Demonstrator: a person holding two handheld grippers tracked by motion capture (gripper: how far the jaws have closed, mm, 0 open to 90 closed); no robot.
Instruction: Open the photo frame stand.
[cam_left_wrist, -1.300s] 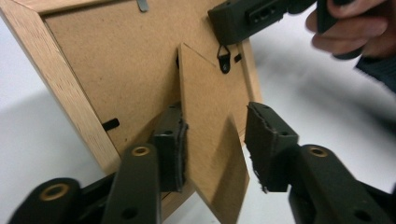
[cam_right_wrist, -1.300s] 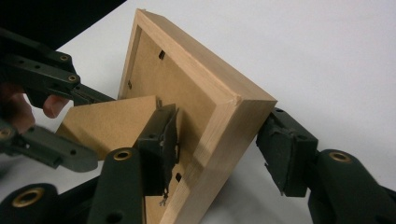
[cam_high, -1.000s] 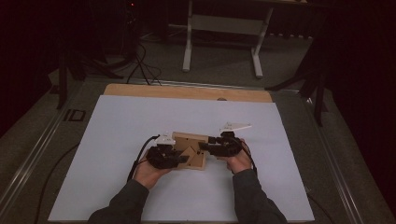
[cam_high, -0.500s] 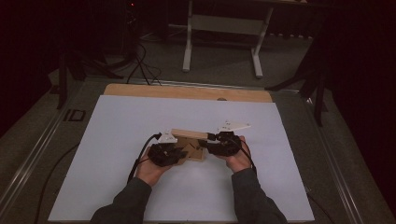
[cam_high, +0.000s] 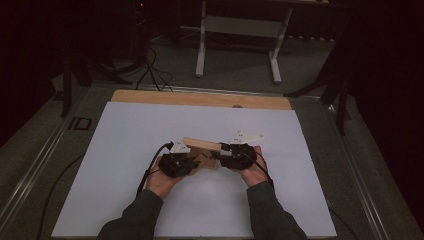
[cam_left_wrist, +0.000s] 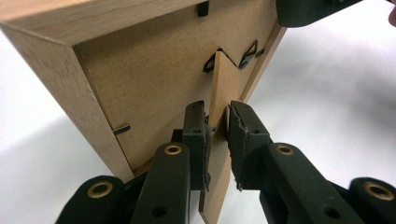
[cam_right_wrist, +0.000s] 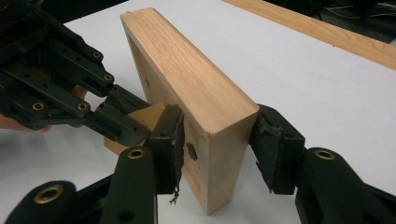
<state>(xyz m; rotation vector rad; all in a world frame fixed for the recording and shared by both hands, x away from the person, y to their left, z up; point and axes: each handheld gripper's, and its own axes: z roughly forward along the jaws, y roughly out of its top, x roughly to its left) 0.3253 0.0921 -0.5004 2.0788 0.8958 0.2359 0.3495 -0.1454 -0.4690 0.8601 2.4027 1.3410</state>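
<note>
Picture frame (cam_right_wrist: 196, 100) upright on edge on worktop (cam_high: 125, 145), right claw (cam_right_wrist: 217, 151) clamping its side. Left claw (cam_left_wrist: 217, 135), jaws just closing, pinches back stand (cam_left_wrist: 220, 98); swing stand out gently, keep frame steady.

1. Wooden frame (cam_right_wrist: 196, 100): pale oak, straight grain.
2. Backing board (cam_left_wrist: 154, 79) inside frame: duller brown, speckled.
3. Table cover (cam_high: 125, 150) under frame: plain white.
4. Both grippers, left gripper (cam_left_wrist: 215, 135), right gripper (cam_right_wrist: 219, 140): black, brass rivets.

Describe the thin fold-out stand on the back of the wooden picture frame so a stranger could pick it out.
On the white table sheet the wooden picture frame stands on edge. From its brown backboard juts the stand, a thin fibreboard flap between the left gripper jaws.
</note>
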